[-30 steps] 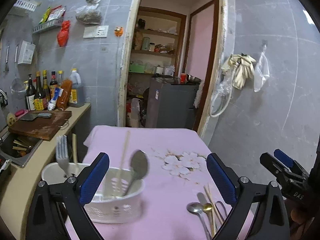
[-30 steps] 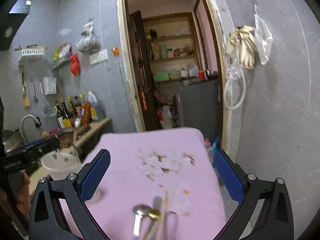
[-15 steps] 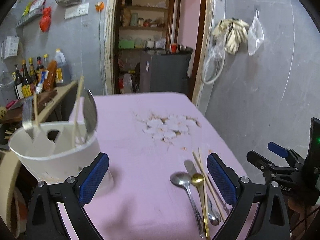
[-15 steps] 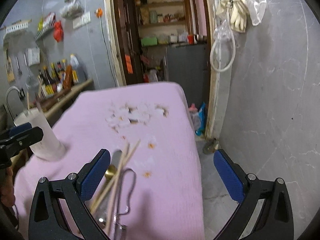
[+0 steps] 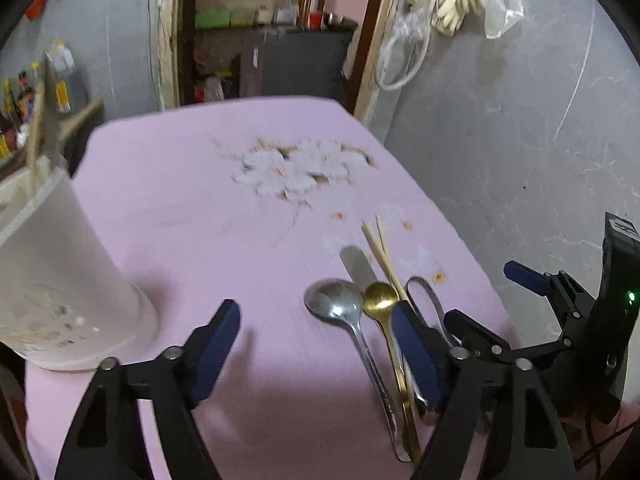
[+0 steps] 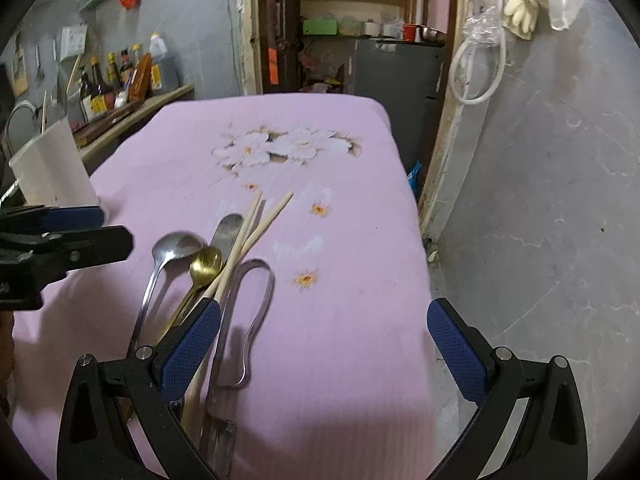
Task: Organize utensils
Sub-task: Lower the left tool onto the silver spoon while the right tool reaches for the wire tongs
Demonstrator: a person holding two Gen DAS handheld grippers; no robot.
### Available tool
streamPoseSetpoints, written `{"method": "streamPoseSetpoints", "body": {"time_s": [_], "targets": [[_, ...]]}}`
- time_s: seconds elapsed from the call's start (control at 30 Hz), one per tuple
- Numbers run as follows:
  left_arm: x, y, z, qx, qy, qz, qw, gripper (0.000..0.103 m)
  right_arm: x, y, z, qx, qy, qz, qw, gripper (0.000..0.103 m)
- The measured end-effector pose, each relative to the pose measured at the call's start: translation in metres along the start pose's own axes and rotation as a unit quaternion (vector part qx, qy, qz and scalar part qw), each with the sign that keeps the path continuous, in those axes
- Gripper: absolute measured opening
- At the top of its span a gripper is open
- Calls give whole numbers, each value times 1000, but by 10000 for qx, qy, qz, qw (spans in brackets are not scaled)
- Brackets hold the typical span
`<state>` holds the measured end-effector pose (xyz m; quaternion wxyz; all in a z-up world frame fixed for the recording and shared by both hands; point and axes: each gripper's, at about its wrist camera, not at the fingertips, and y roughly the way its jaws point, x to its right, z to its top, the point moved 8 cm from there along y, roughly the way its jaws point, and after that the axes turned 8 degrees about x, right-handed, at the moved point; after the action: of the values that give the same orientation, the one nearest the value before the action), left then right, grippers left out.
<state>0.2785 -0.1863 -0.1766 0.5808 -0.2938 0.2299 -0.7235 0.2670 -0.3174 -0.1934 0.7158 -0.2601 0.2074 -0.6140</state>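
Pink tablecloth, white holder containing chopsticks, left fingers closing on nothing, right fingers spread empty.

Handles hidden, holder blurred

The utensil pile's handle ends vanish under the right gripper's frame and under the left gripper's right finger. The white holder is motion-blurred and cropped at the left edge; its contents cannot be made out.
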Motion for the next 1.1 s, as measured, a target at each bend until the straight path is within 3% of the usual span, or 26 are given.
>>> {"method": "streamPoseSetpoints", "body": {"time_s": [0.4,0.6,0.8,1.1], "targets": [[2,28,-17,-747,-457,-376,9954,37,-13,9,-1,-331,-565,-182,9977,101],[7,36,-17,-931,-579,-557,9924,29,2,7,-4,-441,-560,-404,9966,101],[14,41,-17,-1055,-566,-677,9905,15,12,1,-2,-361,-285,-184,9988,101],[10,33,-17,-1035,-632,-573,9910,8,-6,11,2,-364,-573,4,9977,101]]}}
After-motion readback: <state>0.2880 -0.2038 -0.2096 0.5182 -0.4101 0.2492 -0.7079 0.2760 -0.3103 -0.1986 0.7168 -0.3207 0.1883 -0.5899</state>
